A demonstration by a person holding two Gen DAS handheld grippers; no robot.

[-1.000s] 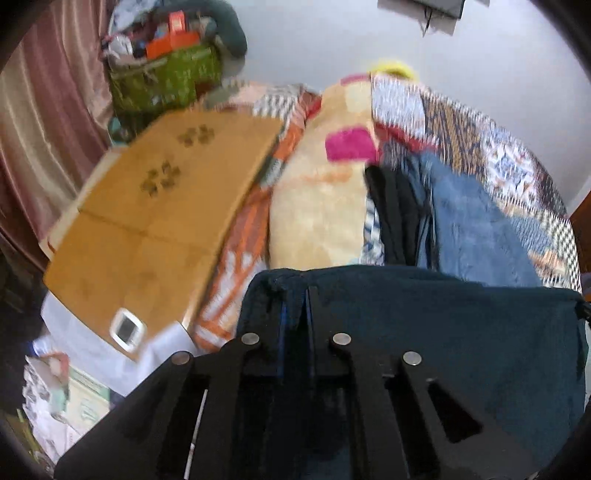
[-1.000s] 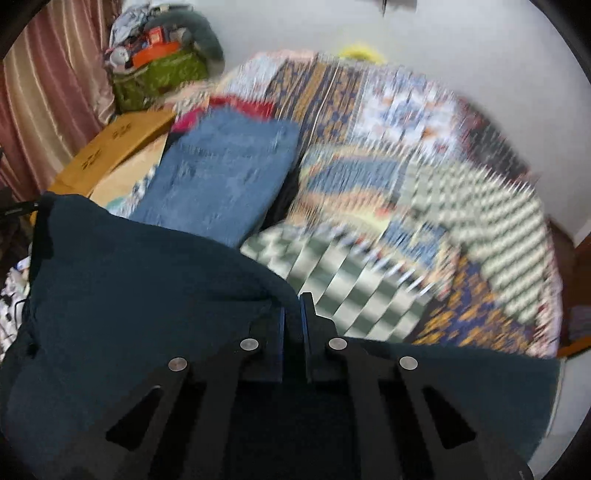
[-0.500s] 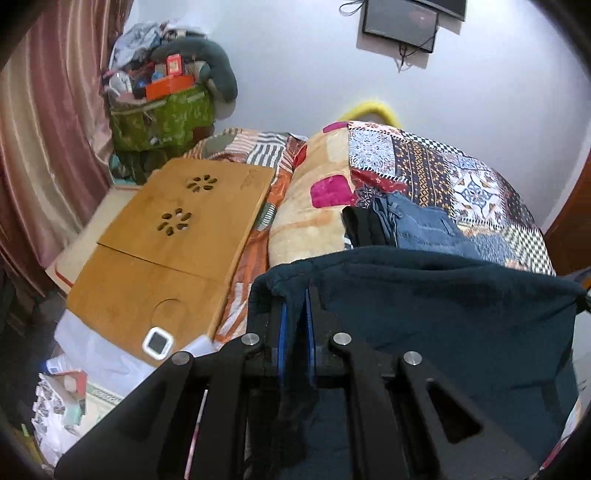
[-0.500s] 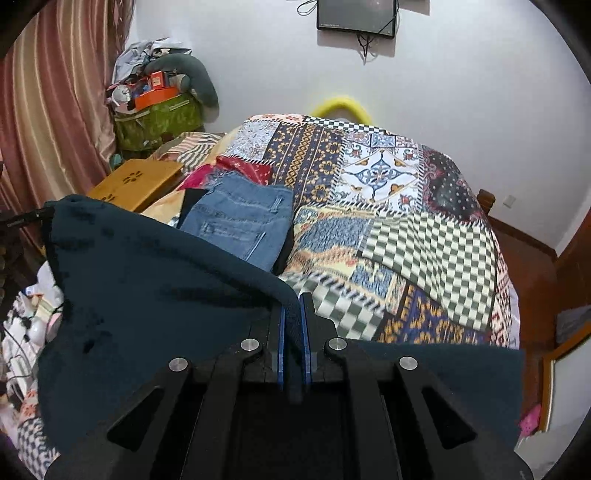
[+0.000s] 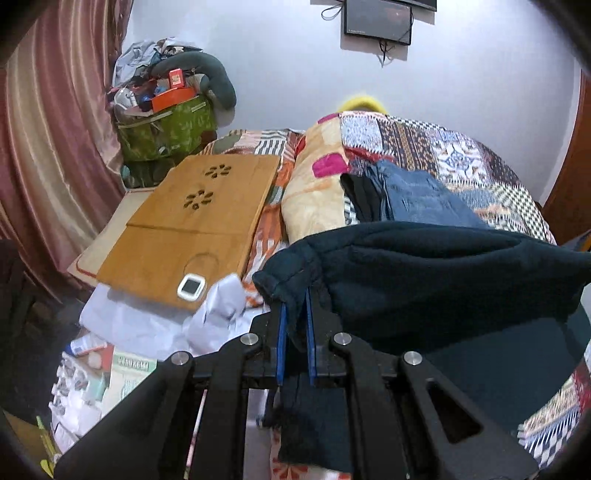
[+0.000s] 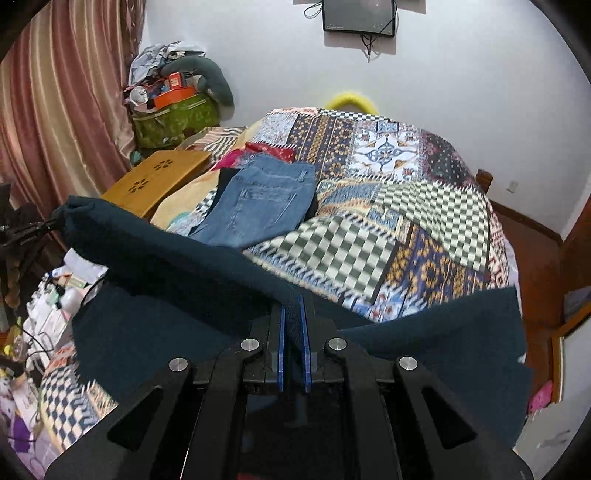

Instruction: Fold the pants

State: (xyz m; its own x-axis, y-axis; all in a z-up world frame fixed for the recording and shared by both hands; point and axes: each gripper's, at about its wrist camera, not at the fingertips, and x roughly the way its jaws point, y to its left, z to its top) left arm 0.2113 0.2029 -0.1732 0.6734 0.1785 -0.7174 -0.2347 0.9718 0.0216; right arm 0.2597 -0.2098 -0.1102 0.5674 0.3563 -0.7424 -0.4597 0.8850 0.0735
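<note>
Dark teal fleece pants (image 5: 436, 273) hang in the air above the near end of the bed, stretched between my two grippers. My left gripper (image 5: 294, 310) is shut on one corner of the waistband. My right gripper (image 6: 291, 317) is shut on the other corner of the same pants (image 6: 177, 258); one leg (image 6: 461, 354) hangs to the right. The left gripper shows at the far left of the right wrist view (image 6: 26, 230), clamped on the cloth's end.
A patchwork quilt (image 6: 388, 192) covers the bed. Folded blue jeans (image 6: 266, 199) and a dark garment (image 5: 364, 197) lie on it beside a yellow pillow (image 5: 314, 195). A wooden lap desk (image 5: 188, 225) and floor clutter (image 5: 110, 354) lie left. A monitor (image 6: 358, 16) hangs on the wall.
Both grippers have lifted the pants and tilted up, so more of the wall and the room shows. The views have steadied after the blur. Both grips have held.
</note>
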